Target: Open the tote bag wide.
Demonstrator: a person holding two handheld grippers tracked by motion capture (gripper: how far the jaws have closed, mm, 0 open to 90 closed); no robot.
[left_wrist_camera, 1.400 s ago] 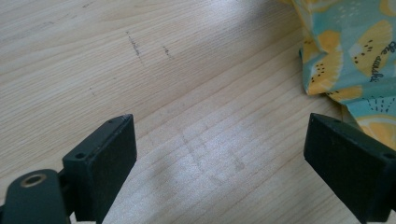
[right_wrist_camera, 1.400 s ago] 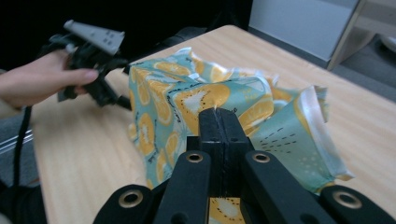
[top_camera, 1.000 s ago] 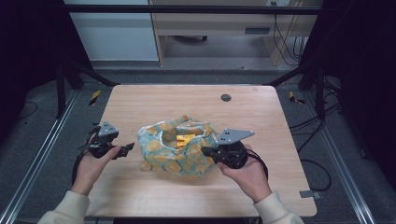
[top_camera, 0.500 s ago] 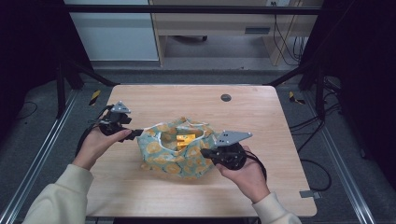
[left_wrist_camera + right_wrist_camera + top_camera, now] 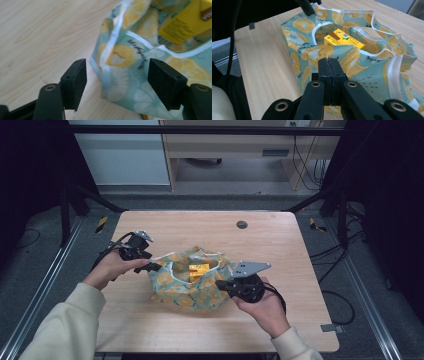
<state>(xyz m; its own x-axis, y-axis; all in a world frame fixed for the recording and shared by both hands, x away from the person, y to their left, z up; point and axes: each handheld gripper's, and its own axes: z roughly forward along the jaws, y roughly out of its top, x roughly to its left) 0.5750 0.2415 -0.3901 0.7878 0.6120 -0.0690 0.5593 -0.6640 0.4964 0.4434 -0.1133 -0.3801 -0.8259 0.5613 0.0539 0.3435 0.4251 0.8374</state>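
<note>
A cloth bag [image 5: 185, 292] printed with lemon slices sits open on the wooden table [image 5: 200, 227], and a yellow box [image 5: 198, 270] lies inside it. My left gripper [image 5: 152, 266] is at the bag's left rim. In the left gripper view its jaws have just been closing and stand apart around a fold of the bag's edge [image 5: 110, 72], and the pads are clear of the cloth. My right gripper [image 5: 329, 61] is shut on the bag's near rim [image 5: 372, 67], and the box [image 5: 344, 40] lies just beyond it.
A round dark grommet [image 5: 242, 224] sits in the tabletop near the far edge. Bare wood lies around the bag on all sides. Dark frame posts and cables stand off the table to the right, with floor rails on both sides.
My left hand has moved away from me and to the right, from beside the bag's left side to its far-left rim. The right gripper has kept its hold and place.
</note>
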